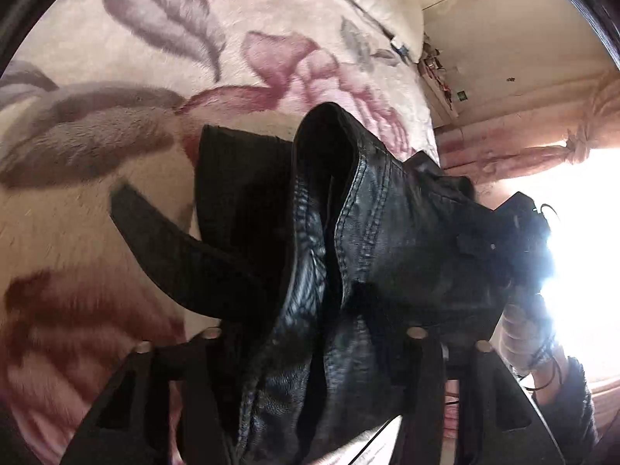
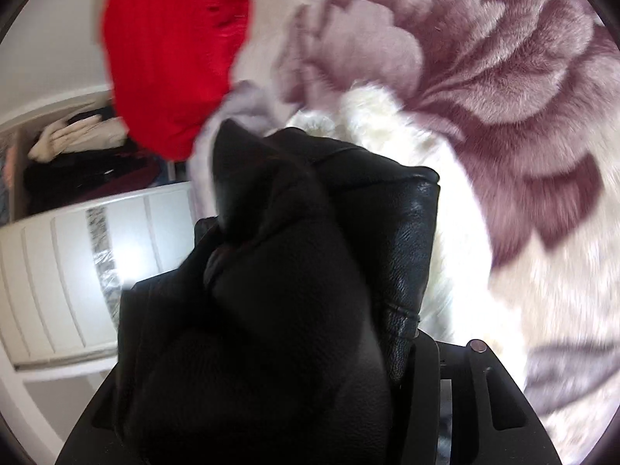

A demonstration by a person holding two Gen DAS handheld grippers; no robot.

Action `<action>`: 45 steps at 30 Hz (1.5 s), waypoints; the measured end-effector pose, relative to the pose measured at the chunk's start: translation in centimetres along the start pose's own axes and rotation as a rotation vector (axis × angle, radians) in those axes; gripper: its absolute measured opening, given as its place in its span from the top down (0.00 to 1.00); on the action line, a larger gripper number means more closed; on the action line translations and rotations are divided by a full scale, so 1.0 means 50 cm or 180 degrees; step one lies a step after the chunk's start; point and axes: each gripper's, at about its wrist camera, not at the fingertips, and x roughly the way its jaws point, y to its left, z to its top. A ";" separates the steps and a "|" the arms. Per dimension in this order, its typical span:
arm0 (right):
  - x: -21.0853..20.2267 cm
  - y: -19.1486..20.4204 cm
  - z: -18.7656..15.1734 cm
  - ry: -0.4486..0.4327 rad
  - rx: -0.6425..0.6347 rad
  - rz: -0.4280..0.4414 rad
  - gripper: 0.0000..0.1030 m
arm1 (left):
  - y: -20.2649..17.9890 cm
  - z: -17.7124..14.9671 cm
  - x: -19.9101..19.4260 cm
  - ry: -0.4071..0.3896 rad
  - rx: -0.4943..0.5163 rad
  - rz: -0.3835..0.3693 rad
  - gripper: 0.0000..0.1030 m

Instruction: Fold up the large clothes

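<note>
Black leather jacket (image 1: 364,240), bunched and unfolded, was carried above flowered blanket (image 1: 116,147); left gripper (image 1: 310,333) and right gripper (image 2: 279,329) each clamped it; folding remained undone.

Grained glossy black leather jacket (image 2: 279,271); fluffy plush blanket (image 2: 503,77).

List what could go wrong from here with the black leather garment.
1. The black leather garment is bunched thick in both grippers, so a heavy fold may slip free.
2. The pictures are blurred, so it may land crooked on the floral blanket.
3. The red cloth lies nearby and could snag.
</note>
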 end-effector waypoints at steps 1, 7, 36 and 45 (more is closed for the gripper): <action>0.011 -0.012 0.019 0.0010 0.0043 0.0008 0.49 | 0.006 0.009 0.004 0.0029 -0.0027 -0.0040 0.33; 0.026 -0.038 0.053 0.0061 0.0102 -0.0083 0.30 | -0.021 0.010 -0.012 0.0276 -0.0064 0.0090 0.29; -0.246 0.313 -0.725 -0.2148 -0.1058 -0.3135 0.00 | -0.496 -0.418 -0.327 -0.1463 0.0843 0.1934 0.00; -0.380 0.437 -0.996 -0.2496 -0.1262 -0.3143 0.00 | -0.627 -0.577 -0.460 -0.1770 0.0956 0.1988 0.00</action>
